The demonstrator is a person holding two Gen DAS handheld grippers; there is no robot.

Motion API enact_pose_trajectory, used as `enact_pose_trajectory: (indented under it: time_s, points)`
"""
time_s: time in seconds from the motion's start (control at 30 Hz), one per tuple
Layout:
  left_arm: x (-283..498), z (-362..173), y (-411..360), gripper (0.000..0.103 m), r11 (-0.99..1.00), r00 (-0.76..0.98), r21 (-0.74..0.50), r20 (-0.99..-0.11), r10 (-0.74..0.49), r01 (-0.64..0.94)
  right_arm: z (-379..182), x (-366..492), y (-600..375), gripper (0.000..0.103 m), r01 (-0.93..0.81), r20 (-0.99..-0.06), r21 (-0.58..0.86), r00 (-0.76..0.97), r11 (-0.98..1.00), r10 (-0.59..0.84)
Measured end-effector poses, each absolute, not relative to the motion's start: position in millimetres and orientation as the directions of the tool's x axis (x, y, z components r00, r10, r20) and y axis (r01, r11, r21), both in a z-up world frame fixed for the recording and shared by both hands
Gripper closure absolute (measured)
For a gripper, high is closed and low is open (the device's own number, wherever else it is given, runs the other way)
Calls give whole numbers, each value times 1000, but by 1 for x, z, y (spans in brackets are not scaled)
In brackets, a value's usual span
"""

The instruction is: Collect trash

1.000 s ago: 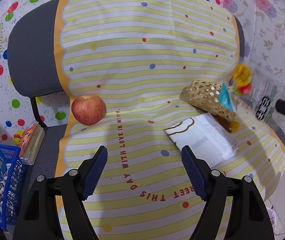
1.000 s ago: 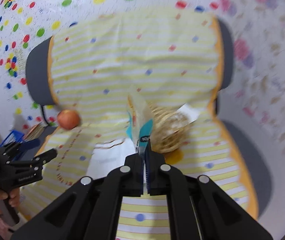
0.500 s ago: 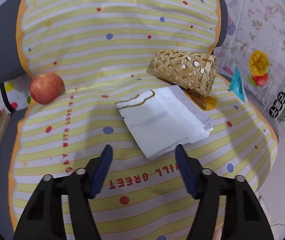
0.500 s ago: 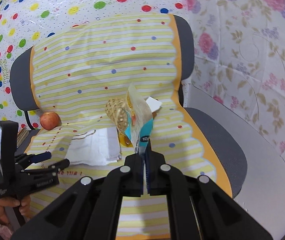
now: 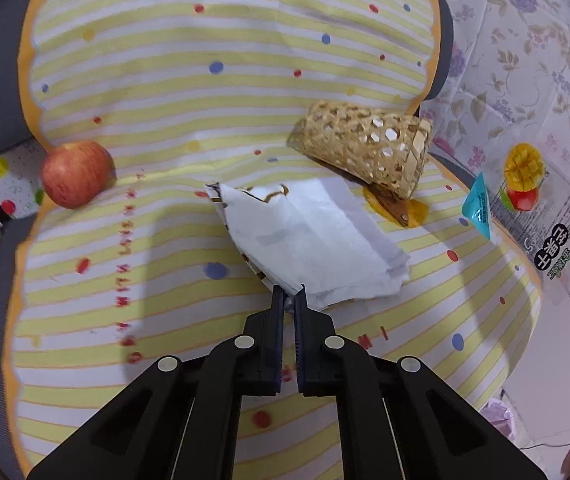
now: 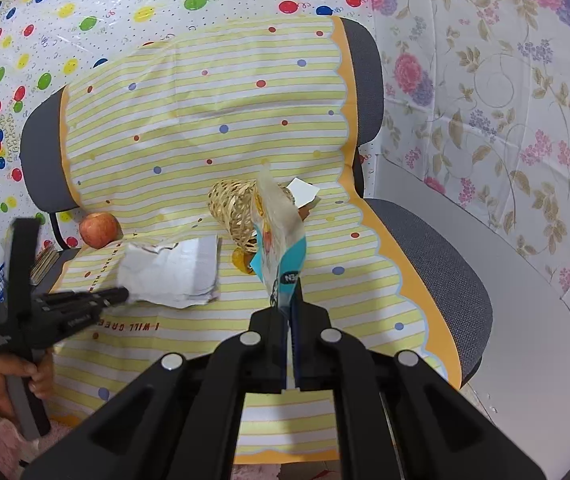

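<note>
1. The left gripper (image 5: 289,300) is clamped on the near corner of the white paper bag (image 5: 309,236) on the striped cloth (image 5: 165,80).
2. The right gripper (image 6: 288,304) pinches a snack wrapper (image 6: 279,236), held up.
3. Behind the bag lies a tipped wicker basket (image 5: 365,148); the apple (image 5: 75,172) sits well left.

left gripper (image 5: 290,298) pinches the white paper bag (image 5: 309,240) corner beside a tipped wicker basket (image 5: 365,148).

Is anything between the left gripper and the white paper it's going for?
Nothing visible. The left gripper is already shut on the near corner of the white paper. The basket lies beyond the paper and the apple far off to the side.
</note>
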State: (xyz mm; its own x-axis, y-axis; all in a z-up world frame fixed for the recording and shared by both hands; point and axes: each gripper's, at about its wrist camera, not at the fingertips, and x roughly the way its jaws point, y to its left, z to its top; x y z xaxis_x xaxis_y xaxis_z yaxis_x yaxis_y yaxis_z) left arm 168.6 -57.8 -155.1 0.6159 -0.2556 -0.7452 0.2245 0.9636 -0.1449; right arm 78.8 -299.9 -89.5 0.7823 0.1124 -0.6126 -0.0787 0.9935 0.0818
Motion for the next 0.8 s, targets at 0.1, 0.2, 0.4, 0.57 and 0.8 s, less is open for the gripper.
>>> enact_pose_trajectory:
  time_s: [0.1,0.2,0.4,0.57,0.8]
  points:
    - [157,-142,-41,98,969,635,-71,-744,-209,236,-88,76,-296,101,-89,-610,77,784,993,118]
    - [147,-134,-22,98,969,635,22,-759,-145,247,-85,75,-293,101,-101,-606,79,785,992,128]
    - [134,-121,0,94,950,667,139,-740,-89,280,-86,74,-282,101,-122,-613,72,778,990,141]
    - [141,-110,-23,89,915,668,50,-700,-253,399,-86,73,-274,101,-134,-619,74,770,988,151]
    - [155,-129,-60,44,892,616,-24,-715,-331,452,-82,67,-281,101,-120,-620,67,773,990,136]
